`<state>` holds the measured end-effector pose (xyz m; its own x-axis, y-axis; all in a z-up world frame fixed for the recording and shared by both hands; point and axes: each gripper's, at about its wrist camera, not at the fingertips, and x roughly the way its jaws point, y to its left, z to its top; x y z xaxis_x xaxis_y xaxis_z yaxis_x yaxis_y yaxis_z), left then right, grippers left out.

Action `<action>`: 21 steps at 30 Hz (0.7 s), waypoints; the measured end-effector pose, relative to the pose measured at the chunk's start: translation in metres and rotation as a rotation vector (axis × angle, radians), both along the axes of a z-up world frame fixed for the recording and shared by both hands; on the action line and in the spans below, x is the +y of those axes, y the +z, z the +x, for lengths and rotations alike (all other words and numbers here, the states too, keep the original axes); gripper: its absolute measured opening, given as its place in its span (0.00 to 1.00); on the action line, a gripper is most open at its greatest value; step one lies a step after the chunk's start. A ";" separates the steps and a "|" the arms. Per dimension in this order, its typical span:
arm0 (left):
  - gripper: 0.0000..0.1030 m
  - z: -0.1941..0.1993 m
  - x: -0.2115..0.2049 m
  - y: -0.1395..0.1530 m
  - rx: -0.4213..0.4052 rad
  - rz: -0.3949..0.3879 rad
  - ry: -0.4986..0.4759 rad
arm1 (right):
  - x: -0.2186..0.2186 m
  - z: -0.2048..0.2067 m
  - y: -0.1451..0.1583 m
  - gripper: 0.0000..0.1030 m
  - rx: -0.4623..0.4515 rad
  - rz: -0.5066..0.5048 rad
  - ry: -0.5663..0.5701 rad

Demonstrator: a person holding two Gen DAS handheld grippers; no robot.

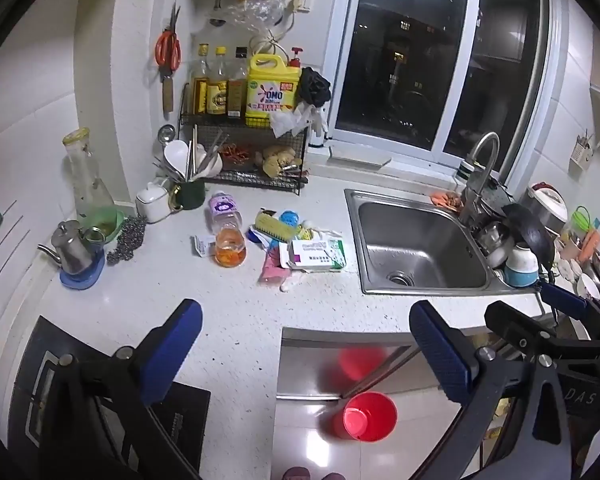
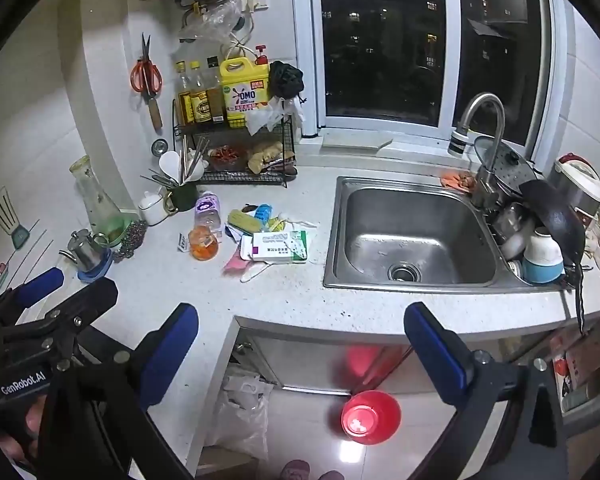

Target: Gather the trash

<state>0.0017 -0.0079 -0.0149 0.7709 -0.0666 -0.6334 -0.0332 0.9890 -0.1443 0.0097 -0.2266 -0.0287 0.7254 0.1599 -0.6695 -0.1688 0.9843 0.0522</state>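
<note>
left gripper (image 1: 306, 344): jaws wide apart, empty, above counter edge
bottle (image 1: 229, 232): holds orange liquid, lies among the trash; could roll or leak if nudged
trash pile (image 1: 300, 240): on counter left of sink (image 1: 420, 244); loose wrappers may scatter
right gripper (image 2: 300, 344): spread wide, empty
red bin (image 2: 370, 416): on floor below; a drop could miss it

Red bucket (image 2: 371, 417); yellow detergent jug (image 1: 273, 90); blue fingers (image 1: 172, 354).

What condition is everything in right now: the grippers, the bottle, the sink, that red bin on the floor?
Left gripper: open, holding nothing.
Right gripper: open, holding nothing.
Plastic bottle: lying on the counter, orange liquid inside.
Sink: basin bare, tap off.
Red bin: upright on the floor, nothing inside.
</note>
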 end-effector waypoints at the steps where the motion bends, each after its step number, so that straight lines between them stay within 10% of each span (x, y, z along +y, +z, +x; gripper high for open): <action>1: 1.00 0.000 -0.001 -0.001 0.004 -0.001 -0.006 | 0.000 0.000 0.000 1.00 0.002 -0.002 -0.005; 21: 1.00 -0.001 -0.005 -0.008 0.037 0.011 -0.051 | -0.001 -0.009 -0.008 1.00 0.009 -0.014 -0.052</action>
